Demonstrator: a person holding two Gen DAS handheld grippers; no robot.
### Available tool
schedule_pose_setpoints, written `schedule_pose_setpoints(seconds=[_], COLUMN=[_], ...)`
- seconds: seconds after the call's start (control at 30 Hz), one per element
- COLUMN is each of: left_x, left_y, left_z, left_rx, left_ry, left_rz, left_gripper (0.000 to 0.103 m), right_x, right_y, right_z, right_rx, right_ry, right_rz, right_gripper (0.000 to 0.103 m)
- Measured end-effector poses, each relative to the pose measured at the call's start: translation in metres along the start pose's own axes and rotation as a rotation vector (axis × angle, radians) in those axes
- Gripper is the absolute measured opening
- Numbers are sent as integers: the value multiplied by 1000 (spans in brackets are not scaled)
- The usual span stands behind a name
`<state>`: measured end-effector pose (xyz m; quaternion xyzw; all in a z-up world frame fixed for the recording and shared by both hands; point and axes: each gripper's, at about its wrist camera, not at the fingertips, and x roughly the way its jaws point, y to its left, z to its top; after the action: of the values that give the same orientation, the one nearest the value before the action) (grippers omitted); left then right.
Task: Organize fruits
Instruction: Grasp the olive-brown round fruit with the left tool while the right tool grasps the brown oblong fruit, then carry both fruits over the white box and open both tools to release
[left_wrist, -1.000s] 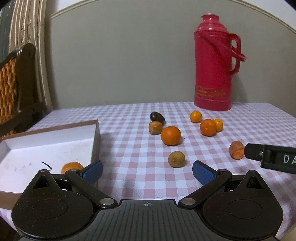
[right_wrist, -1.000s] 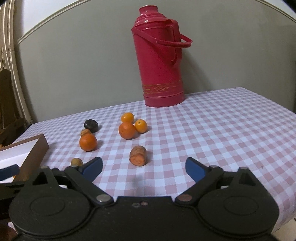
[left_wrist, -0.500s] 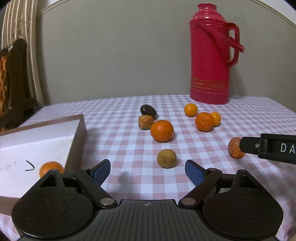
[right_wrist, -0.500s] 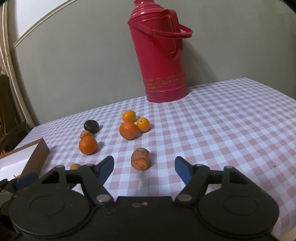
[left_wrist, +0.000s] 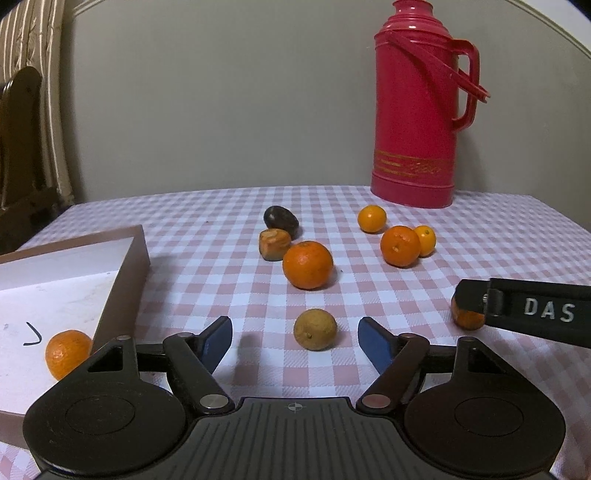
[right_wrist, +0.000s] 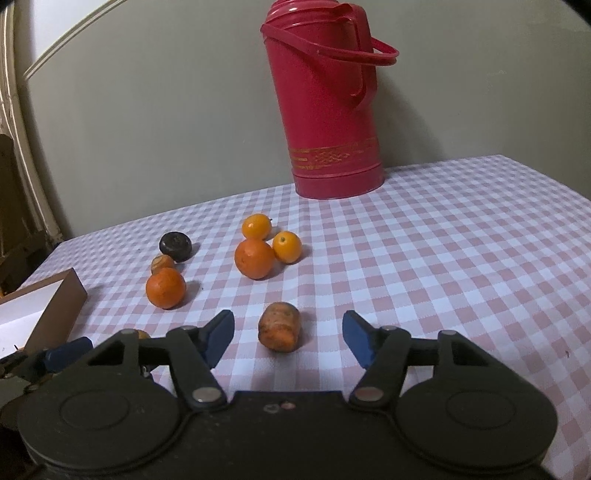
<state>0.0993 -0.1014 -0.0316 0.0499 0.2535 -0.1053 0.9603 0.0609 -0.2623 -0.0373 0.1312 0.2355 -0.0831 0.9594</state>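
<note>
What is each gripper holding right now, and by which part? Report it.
Nothing is held. The left gripper is open around the brownish fruit without touching it; the right gripper is open around the shrivelled orange fruit.

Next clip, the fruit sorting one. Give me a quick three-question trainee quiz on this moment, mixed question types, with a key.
1. True or false: the left tool is shut on the yellow-brown fruit.
2. Which piece lies between the open fingers of the right tool?
A. the dark fruit
B. the stubby orange-brown fruit
C. the red thermos
3. Fill in: the only fruit already in the white-lined box is a small ____.

Key
1. False: its jaws stand open, the fruit on the cloth between the tips.
2. B
3. orange, by the box's right wall.
</note>
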Motion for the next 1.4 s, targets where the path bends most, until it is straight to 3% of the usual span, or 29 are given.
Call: schedule_pose_setpoints(seconds=[0.2,0.33,0.47,0.5,0.53,0.57,0.77,0.93,1.4], left_x=[3,6,7,7,7,8,11,10,-3], left_y=[-1,-1,-3,-4,-4,-4,-4,-4,8], left_z=[1,1,1,1,1,1,0,0,-2], left_rx=[-5,-12,-12,-11,-12,-13,-22,-19,-17], left_ry=[7,19,22,22,23,28,36,38,16], left_rz=[-4,-17,-22,-25,-27,-32,-33,-32,-30], left_gripper=[70,60,59,54,44,41,39,26,26], right_x=[7,10,13,14,16,17,25,26,8], right_y=[2,7,7,7,6,6,8,9,16], right_z=[2,1,3,3,3,3,2,2,-2], right_rx=[-6,-27,-34,-33,-30,-28,-35,-48,-81], right_ry=[10,14,16,20,25,29,55,59,29], right_rz=[13,15,12,10,8,10,9,-2,43], right_gripper=[52,50,49,48,46,42,30,20,20])
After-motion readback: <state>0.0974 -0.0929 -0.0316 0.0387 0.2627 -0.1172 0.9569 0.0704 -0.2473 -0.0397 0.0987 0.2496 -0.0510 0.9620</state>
